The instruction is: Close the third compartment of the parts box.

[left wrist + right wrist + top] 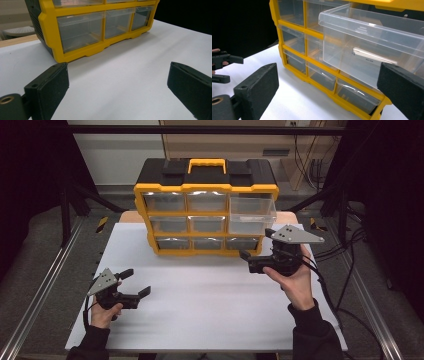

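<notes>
In the high view, the organizer [206,210] stood at twelve o'clock on the table [210,305], its top-right drawer [252,212] pulled out. The right gripper [256,245] hovered spread just below it; the left gripper [135,282] waited spread at eight o'clock.

In the left gripper view, the jaws gaped over bare table.

In the right gripper view, the drawer [372,47] jutted at one o'clock, apparently holding a flat metal piece [374,56]. Opening looked done; whatever follows remained.

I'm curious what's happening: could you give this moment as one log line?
right claw: open, near pulled-out top-right drawer | left claw: open, over white table | organizer: other drawers closed
</notes>
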